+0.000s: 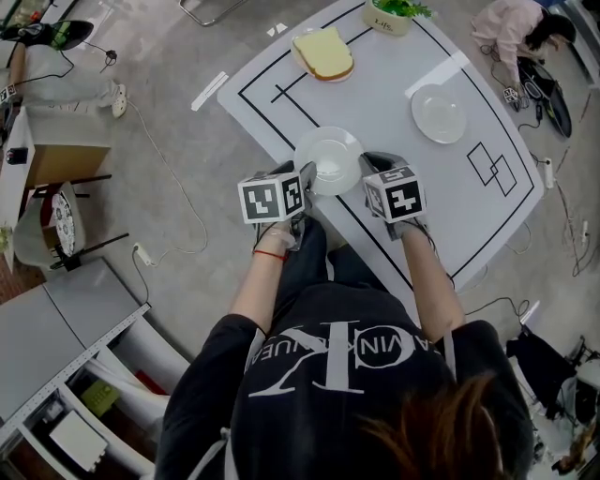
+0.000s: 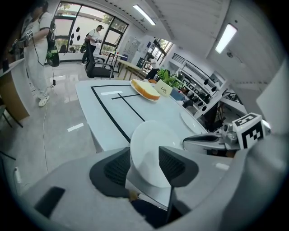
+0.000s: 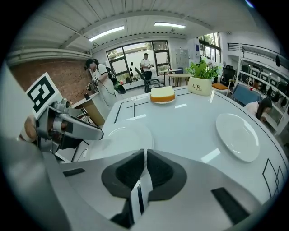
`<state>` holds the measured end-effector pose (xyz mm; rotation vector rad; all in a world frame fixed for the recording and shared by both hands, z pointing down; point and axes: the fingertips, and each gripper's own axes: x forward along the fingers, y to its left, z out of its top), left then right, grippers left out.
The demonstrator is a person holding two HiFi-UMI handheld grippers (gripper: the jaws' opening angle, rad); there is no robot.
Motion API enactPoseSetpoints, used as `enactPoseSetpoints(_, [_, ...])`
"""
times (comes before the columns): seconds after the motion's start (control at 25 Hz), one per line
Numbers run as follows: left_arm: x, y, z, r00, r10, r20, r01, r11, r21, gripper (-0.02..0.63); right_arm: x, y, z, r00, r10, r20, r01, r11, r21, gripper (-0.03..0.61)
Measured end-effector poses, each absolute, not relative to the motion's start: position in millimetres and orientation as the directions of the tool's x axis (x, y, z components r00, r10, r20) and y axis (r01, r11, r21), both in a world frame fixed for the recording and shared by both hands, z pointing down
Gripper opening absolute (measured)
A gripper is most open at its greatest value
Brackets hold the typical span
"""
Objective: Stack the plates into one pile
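A white plate [image 1: 328,159] lies at the near edge of the white table [image 1: 394,66], between my two grippers. My left gripper [image 1: 305,175] is at its left rim, jaws open; in the left gripper view the plate [image 2: 149,144] shows in the wide gap of the left gripper [image 2: 144,164], pads apart from it. My right gripper [image 1: 371,162] is at the plate's right rim. In the right gripper view the right gripper [image 3: 144,158] has its jaws almost together, closed on the edge of the plate [image 3: 119,137]. A second white plate [image 1: 438,114] lies further right on the table.
A slab of bread on a plate [image 1: 323,53] sits at the table's far side beside a potted plant [image 1: 389,16]. Black lines mark the tabletop. A person [image 1: 516,28] crouches on the floor beyond the table's right corner. Cables lie on the floor.
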<state>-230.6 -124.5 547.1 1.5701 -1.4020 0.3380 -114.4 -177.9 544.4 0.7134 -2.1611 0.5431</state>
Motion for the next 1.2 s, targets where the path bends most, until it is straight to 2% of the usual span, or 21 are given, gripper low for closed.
enactPoseSetpoints(0.24, [-236.4, -127.7, 539.7, 0.251, -0.626, 0.738, -0.905, 0.12, 0.409, 0.212, -108.8, -178.2, 541.3, -0.546, -0.321, 0.774, -0.649, 0.746, -0.149, 0.032])
enactPoseSetpoints(0.56, [-201.4, -145.6, 523.5, 0.278, -0.622, 0.732, -0.942, -0.029, 0.334, 0.229, -81.2, -184.6, 529.7, -0.552, -0.366, 0.749, -0.687, 0.709, -0.159, 0.066])
enactPoseSetpoints(0.76, [-168.2, -158.2, 514.8, 0.33, -0.621, 0.711, -0.933, -0.098, 0.348, 0.229, -47.0, -189.4, 524.9, -0.541, -0.403, 0.738, -0.728, 0.665, -0.17, 0.097])
enactPoseSetpoints(1.2, [-98.5, -182.3, 504.1, 0.38, -0.632, 0.676, -0.92, -0.178, 0.35, 0.218, 44.0, -191.6, 516.9, -0.517, -0.474, 0.712, -0.792, 0.581, -0.189, 0.12])
